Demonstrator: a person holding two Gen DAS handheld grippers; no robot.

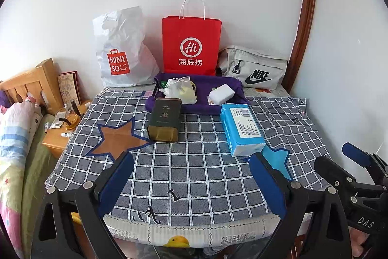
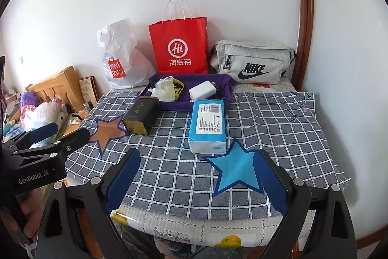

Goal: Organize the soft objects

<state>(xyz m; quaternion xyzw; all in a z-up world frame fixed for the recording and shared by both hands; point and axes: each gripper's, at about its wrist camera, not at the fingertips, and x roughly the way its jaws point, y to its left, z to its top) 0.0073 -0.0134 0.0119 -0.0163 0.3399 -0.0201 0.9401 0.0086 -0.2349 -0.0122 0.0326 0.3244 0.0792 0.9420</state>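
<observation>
We see left gripper (image 1: pixel 191 162) and right gripper (image 2: pixel 197 159) spread wide, empty, above checked cloth (image 2: pixel 278 128). Tissue pack (image 2: pixel 208 125) beside tin (image 2: pixel 140 118), apart.

Purple tray (image 1: pixel 194 108): near wall hidden behind dark tin (image 1: pixel 165 120) and blue tissue pack (image 1: pixel 242 128). Tissue-pack print too small to read. Bed (image 1: pixel 14 137) left of the worktop (image 1: pixel 194 174) cut off by the frame edge.

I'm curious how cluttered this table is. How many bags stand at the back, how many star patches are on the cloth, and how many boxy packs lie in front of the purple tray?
Bags: 3, white plastic bag, red paper bag, grey waist bag
Star patches: 2, brown star, blue star
Boxy packs: 2, dark tin, blue tissue pack
Total: 7
</observation>
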